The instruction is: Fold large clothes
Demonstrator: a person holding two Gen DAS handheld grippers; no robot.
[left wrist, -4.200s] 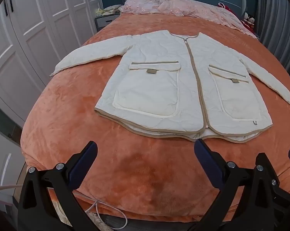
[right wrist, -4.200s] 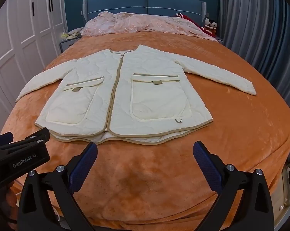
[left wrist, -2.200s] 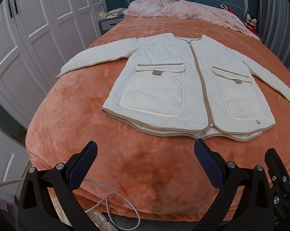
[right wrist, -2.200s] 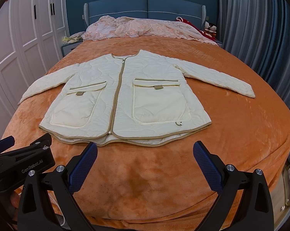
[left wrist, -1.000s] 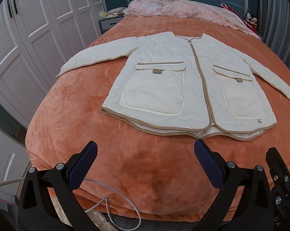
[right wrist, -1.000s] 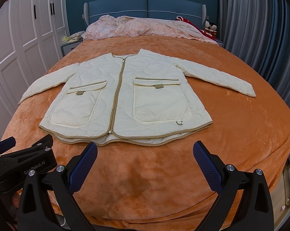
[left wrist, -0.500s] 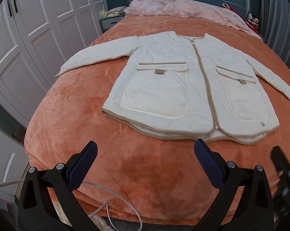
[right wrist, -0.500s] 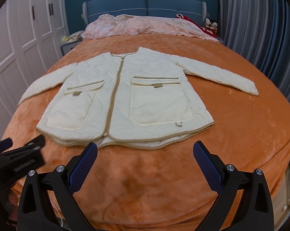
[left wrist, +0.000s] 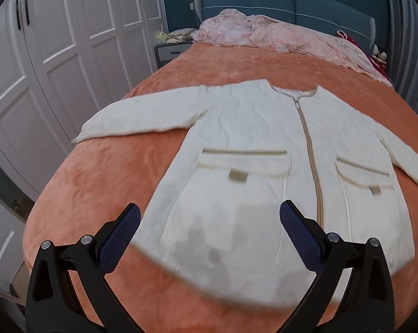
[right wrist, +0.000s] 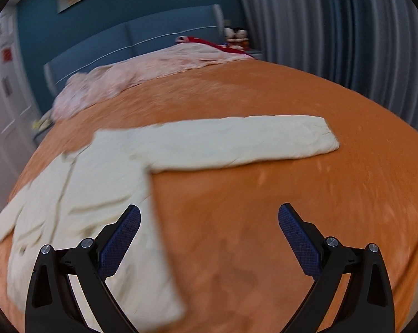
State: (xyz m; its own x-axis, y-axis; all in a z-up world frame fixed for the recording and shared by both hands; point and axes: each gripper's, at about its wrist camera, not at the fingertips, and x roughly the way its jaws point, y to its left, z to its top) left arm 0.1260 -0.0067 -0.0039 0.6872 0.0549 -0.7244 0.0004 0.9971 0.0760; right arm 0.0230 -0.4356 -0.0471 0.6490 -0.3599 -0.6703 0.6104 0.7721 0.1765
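Observation:
A cream quilted jacket [left wrist: 250,144] with tan trim lies flat and zipped on the orange bed cover [left wrist: 103,172], both sleeves spread out. My left gripper [left wrist: 209,236] is open and empty, hovering over the jacket's lower left pocket near the hem. In the right wrist view the jacket [right wrist: 78,188] fills the left side and its right sleeve [right wrist: 250,138] stretches out to the right. My right gripper [right wrist: 209,236] is open and empty, over the bed cover [right wrist: 306,194] just right of the jacket's side edge, below that sleeve.
A pink blanket [left wrist: 278,36] is heaped at the head of the bed by the blue headboard [left wrist: 292,2]. White wardrobe doors [left wrist: 56,41] stand to the left with a nightstand [left wrist: 172,52]. Grey curtains [right wrist: 347,27] hang to the right.
Both grippers have moved forward over the bed. The left one now hovers above the jacket's hem; the right one has swung to the right, toward the right sleeve. Both frames are motion-blurred.

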